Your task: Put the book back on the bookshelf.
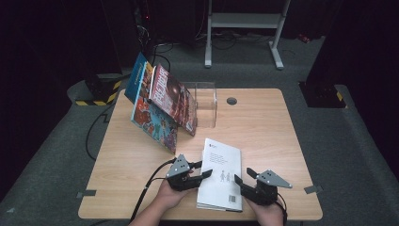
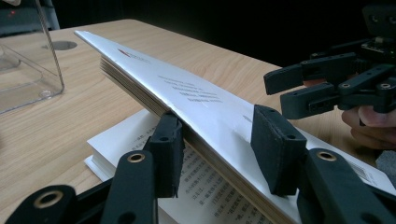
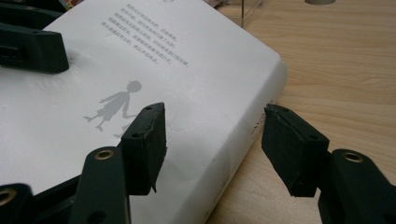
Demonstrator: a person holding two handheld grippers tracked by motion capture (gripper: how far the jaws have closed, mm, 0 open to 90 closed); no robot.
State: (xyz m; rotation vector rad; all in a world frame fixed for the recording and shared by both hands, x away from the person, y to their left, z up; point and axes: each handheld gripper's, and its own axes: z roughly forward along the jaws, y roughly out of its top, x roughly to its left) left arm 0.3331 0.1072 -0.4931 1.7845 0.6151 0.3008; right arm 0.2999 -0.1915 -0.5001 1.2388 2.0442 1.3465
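Left tool [image 1: 203, 171] is clamped on the lifted back cover and top wad of pages of the thick white paperback book [image 1: 221, 175], one pad under the raised leaves, the other on the white cover, and the printed pages lie exposed beneath it in the left gripper view. That raised part [image 2: 187, 100] slopes up and away from the tool, fanning out at its far end, with grey lines of text on the cover. Right tool [image 1: 244, 179] sits at the book's opposite long edge, the spine side, and it's released: one pad hovers over the cover [image 3: 140, 70] close to the little grey figure printed there, the other stands off beside the spine above the bare wood, nothing pressed between them. In the left gripper view the right tool [image 2: 306, 91] hangs beyond the cover's far edge, jaws parted, a fingertip showing behind it. Both tools are at the near edge of the pale wooden worktop [image 1: 263, 122], the book lying between them with a barcode at its near corner. Well beyond the left tool, a clear plastic book stand [image 1: 207, 106] stands near the far edge, and two colourful illustrated books [image 1: 162, 101] lean against its side, tilted. Just past the stand there's a round grey cable port [image 1: 231, 100] in the wood.
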